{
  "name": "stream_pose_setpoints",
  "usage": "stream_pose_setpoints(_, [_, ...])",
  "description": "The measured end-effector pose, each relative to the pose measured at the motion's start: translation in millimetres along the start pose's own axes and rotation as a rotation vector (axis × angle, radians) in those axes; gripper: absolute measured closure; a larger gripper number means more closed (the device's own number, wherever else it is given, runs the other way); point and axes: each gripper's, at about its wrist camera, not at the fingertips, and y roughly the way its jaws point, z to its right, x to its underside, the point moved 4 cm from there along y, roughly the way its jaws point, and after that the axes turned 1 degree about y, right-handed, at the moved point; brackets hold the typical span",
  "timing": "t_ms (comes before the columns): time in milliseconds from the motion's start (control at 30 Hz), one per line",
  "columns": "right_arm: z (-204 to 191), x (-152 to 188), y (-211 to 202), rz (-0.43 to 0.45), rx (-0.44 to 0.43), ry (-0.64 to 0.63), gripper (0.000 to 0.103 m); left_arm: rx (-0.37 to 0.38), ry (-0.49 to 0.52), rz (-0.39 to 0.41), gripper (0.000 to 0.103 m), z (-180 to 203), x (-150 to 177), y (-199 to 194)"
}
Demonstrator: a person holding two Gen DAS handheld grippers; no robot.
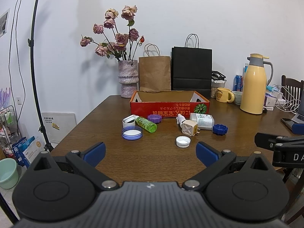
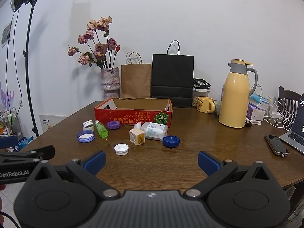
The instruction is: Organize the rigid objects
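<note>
A red cardboard box (image 1: 170, 109) (image 2: 133, 116) stands open-topped on the wooden table (image 1: 152, 159). In front of it lie a green bottle (image 1: 146, 123) (image 2: 101, 129), a purple cap (image 1: 154, 118) (image 2: 113, 125), a wide blue-rimmed lid (image 1: 132, 132) (image 2: 85, 136), a white jar (image 1: 128, 120) (image 2: 88, 124), a white cap (image 1: 183, 141) (image 2: 121, 149), a beige plug cube (image 1: 189, 127) (image 2: 137, 136), a clear labelled bottle (image 1: 202, 120) (image 2: 154, 130) and a dark blue cap (image 1: 220, 129) (image 2: 171, 141). My left gripper (image 1: 151, 154) and right gripper (image 2: 152, 161) hover open near the table's front edge, holding nothing.
At the back stand a vase of dried roses (image 1: 127, 80), a brown bag (image 1: 154, 73), a black bag (image 1: 191, 69), a yellow mug (image 2: 205, 104) and a yellow thermos jug (image 2: 235, 95). A phone (image 2: 276, 147) and laptop (image 2: 296, 133) lie at the right. A light stand (image 1: 36, 66) rises left.
</note>
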Motion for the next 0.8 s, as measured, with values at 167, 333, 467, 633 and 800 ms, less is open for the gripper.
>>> stream_pose_setpoints(167, [-0.1, 0.0, 0.2, 0.001, 0.000, 0.000, 0.000, -0.001, 0.000, -0.001, 0.000, -0.1, -0.2, -0.1])
stream_pose_setpoints(333, [-0.5, 0.1, -0.1, 0.001, -0.001, 0.000, 0.000, -0.001, -0.001, -0.001, 0.000, -0.4, -0.1, 0.1])
stream_pose_setpoints(467, [-0.8, 0.3, -0.3, 0.001, 0.000, 0.000, 0.000, -0.002, 0.000, -0.002, 0.000, -0.5, -0.2, 0.4])
stream_pose_setpoints(633, [-1.2, 0.9, 0.1, 0.001, -0.001, 0.001, 0.000, -0.001, -0.001, -0.002, 0.000, -0.7, -0.7, 0.1])
stream_pose_setpoints(800, [-1.8, 1.5, 1.2, -0.002, -0.002, 0.002, 0.000, 0.001, -0.002, -0.002, 0.000, -0.8, -0.3, 0.2])
